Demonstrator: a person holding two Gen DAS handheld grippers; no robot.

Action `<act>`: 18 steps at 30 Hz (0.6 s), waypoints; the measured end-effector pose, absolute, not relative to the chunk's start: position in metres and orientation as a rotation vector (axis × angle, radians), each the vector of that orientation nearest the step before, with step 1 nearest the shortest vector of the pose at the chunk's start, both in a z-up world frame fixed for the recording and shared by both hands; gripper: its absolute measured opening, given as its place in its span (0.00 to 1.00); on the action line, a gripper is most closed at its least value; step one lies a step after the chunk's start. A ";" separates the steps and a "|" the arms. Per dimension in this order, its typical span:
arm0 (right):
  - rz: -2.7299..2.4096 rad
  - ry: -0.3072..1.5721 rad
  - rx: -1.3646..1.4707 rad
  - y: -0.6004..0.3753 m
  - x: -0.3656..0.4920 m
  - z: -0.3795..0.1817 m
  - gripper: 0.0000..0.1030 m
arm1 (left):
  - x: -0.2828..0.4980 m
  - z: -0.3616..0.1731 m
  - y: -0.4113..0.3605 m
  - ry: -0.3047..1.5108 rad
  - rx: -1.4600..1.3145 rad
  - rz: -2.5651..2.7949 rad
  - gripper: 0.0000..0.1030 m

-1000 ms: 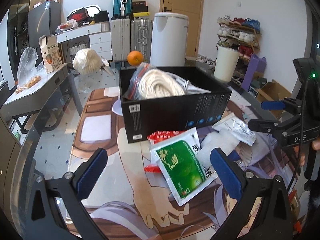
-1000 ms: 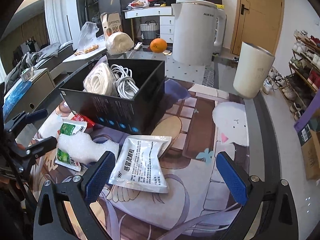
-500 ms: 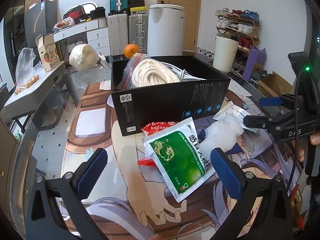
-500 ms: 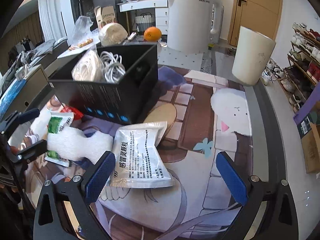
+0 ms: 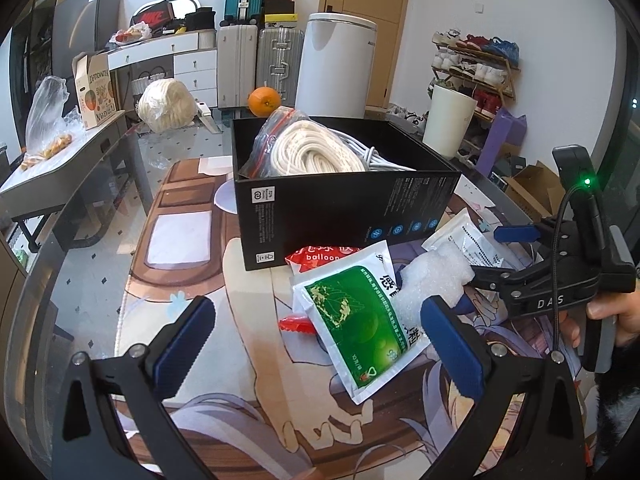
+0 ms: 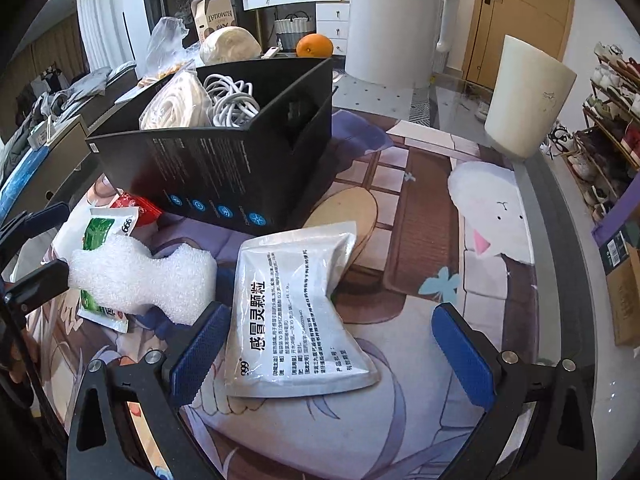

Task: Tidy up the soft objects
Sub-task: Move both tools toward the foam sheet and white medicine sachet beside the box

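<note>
Two grippers are in play, and neither is pinching anything. Left wrist view: the left gripper (image 5: 318, 338) is spread wide and empty, hovering above the mat (image 5: 248, 364). The green packet (image 5: 358, 322) lies between its fingers, slightly right of centre, with its long axis running from the upper left toward the lower right. The white foam piece (image 5: 434, 280) rests on the packet's far right corner, touching the right finger's tip region, and the right gripper's lower finger reaches it from the right. A red balloon packet (image 5: 320, 254) lies beyond, against the black box (image 5: 340, 208), which already holds a bagged rope coil (image 5: 312, 152). Right wrist view: the right gripper (image 6: 326, 346) is likewise spread and empty. The white sachet (image 6: 296, 312) lies between its fingers, nearer the left finger, long axis running roughly along the approach direction and leaning slightly right at the far end. The foam piece (image 6: 142, 278) sits just left of that finger. Judgement: the left hand is nearer the green packet, the right hand nearer the sachet; the box lies straight ahead of both.
</note>
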State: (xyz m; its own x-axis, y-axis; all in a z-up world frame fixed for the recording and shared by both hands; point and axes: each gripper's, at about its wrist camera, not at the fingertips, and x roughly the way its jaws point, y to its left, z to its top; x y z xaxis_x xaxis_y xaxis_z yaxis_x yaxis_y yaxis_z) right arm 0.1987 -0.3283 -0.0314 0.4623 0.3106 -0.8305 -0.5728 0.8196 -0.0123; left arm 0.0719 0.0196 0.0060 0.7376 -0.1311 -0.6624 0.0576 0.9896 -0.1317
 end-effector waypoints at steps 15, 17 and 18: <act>0.588 0.918 -0.306 -0.323 0.196 -0.028 0.73 | 0.068 0.007 0.025 0.714 -0.131 -0.108 1.00; 0.602 0.904 -0.305 -0.324 0.194 -0.026 0.56 | 0.068 0.007 0.025 0.716 -0.132 -0.111 1.00; 0.606 0.900 -0.303 -0.325 0.194 -0.025 0.53 | 0.068 0.007 0.025 0.717 -0.131 -0.111 1.00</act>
